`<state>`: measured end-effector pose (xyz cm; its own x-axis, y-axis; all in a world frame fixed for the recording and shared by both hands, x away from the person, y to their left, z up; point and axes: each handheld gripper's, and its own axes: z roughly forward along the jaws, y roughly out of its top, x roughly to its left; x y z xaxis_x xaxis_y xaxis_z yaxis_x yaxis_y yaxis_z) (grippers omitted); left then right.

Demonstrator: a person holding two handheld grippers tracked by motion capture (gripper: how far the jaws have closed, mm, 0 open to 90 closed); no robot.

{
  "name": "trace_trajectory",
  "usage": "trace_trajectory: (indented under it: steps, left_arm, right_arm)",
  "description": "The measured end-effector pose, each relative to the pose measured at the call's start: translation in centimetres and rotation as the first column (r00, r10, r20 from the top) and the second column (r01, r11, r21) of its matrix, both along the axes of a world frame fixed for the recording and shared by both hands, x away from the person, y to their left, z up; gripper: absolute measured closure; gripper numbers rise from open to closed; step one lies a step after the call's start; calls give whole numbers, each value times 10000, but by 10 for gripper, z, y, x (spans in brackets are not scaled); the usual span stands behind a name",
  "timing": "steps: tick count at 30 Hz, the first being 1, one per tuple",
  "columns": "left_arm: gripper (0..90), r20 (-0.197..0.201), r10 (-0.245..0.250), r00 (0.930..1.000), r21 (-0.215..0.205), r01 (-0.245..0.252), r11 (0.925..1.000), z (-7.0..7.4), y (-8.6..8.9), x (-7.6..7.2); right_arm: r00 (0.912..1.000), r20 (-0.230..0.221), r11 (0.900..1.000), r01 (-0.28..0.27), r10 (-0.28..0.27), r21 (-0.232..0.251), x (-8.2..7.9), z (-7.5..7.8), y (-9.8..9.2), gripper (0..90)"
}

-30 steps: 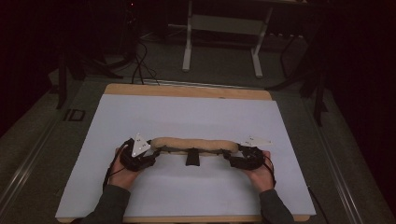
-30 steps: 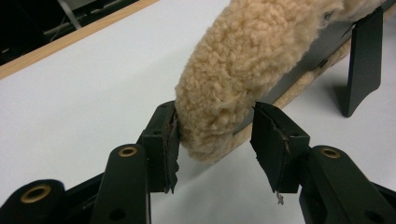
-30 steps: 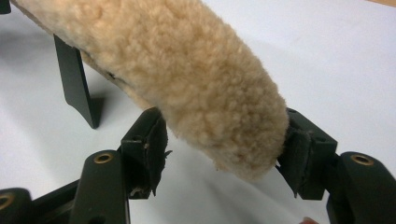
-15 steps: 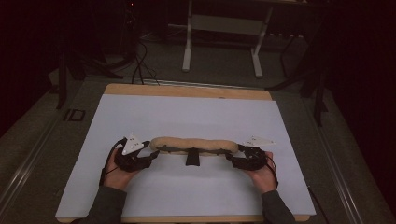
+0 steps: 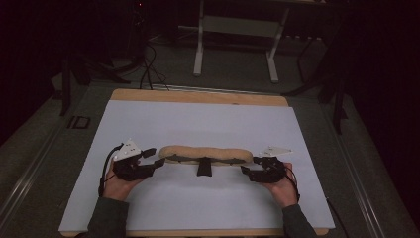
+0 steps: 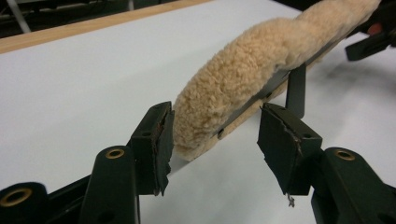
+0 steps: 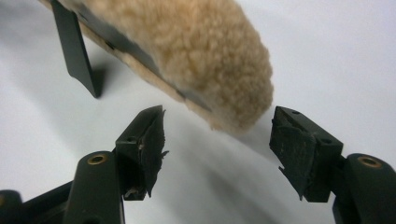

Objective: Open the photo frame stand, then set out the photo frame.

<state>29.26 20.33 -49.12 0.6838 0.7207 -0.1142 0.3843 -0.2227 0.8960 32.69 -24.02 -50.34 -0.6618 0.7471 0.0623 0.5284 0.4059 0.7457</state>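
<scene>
A long fleecy tan pad (image 5: 205,154) lies on the white table (image 5: 208,124) between two grippers. The left gripper (image 6: 215,140) has just been opening, the pad's end between its jaws, unpressed. The right gripper (image 7: 217,140) gapes wide, holding nothing

1 fleecy pad (image 5: 205,153), 2 claws (image 5: 157,162) (image 5: 246,170)

The right gripper (image 7: 217,140) has its fingers (image 7: 147,140) spread apart, just short of the fleecy tan pad's (image 7: 201,51) end.
</scene>
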Motion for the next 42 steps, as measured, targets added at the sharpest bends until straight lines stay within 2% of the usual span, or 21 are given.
trace_trajectory:
  steps: [2, 4, 5, 6, 8, 11, 12, 16, 19, 24, 26, 30, 33, 35, 37, 38, 40, 41, 42]
  left_arm:
    - [457, 8, -45, 10000, -414, 45, 9991, 1, 4, 0]
    - [459, -124, -91, 9999, -978, 79, 9952, 3, 9, 1]
    - [460, -124, -91, 9999, -978, 79, 9952, 3, 9, 1]
    - [460, -179, 33, 9998, -1286, -55, 9917, 4, 13, 1]
    - [467, -178, 150, 9997, -1612, -177, 9868, 5, 16, 1]
    - [483, -187, 364, 9992, -1785, -392, 9832, 6, 19, 2]
    - [483, -230, 627, 9978, -1926, -659, 9791, 6, 20, 2]
    - [527, -283, 954, 9950, -2167, -993, 9712, 6, 23, 4]
    - [546, -379, 1341, 9902, -2122, -1391, 9673, 8, 25, 6]
    - [566, -234, 1620, 9865, -1858, -1635, 9689, 9, 24, 7]
    - [581, -30, 1723, 9850, -1357, -1711, 9759, 8, 21, 8]
    - [608, 135, 1719, 9850, -999, -1697, 9804, 7, 16, 10]
    - [676, 498, 1535, 9869, -706, -1498, 9862, 6, 10, 10]
    - [704, 640, 1533, 9861, -542, -1500, 9872, 7, 5, 10]
    - [716, 640, 1533, 9861, -542, -1500, 9872, 7, 5, 10]
    - [777, 577, 1566, 9860, -237, -1555, 9875, 5, 1, 12]
    - [853, 546, 1602, 9856, -107, -1598, 9871, 4, 0, 13]
    - [885, 524, 1639, 9851, 114, -1647, 9863, 2, -3, 15]
    - [898, 524, 1639, 9851, 114, -1647, 9863, 2, -3, 15]
  right_arm:
    - [10000, -76, 10000, 21, -21, -37, -1, 0, 0, 346]
    - [9999, -133, 9999, 27, -28, -115, -2, 0, -1, 346]
    - [9999, -133, 9999, 27, -28, -115, -2, 0, -1, 346]
    - [9998, -192, 9999, 15, -17, -103, -2, 1, -1, 349]
    - [9995, -312, 10000, -4, 4, 8, -3, 2, -2, 364]
    - [9993, -359, 10000, 45, -46, -17, -5, 3, -3, 364]
    - [9991, -433, 10000, 14, -13, 28, -5, 3, -4, 365]
    - [9979, -636, 9999, 87, -79, 112, -5, 3, -9, 420]
    - [9960, -885, 9999, -92, 104, 131, -6, 3, -9, 511]
    - [9944, -1001, 9992, -306, 330, 254, -7, 3, -7, 580]
    - [9925, -1089, 9983, -538, 561, 242, -9, 3, -3, 612]
    - [9902, -1045, 9956, -903, 926, 266, -11, 3, 2, 641]
    - [9900, -956, 9943, -1012, 1040, 337, -12, 5, 5, 680]
    - [9899, -855, 9931, -1093, 1126, 429, -13, 5, 6, 705]
    - [9902, -794, 9927, -1119, 1152, 455, -14, 6, 8, 705]
    - [9906, -673, 9923, -1168, 1194, 409, -16, 7, 10, 780]
    - [9909, -624, 9924, -1167, 1190, 399, -17, 8, 12, 814]
    - [9913, -498, 9919, -1201, 1221, 410, -18, 9, 14, 874]
    - [9913, -498, 9919, -1201, 1221, 410, -18, 9, 14, 874]
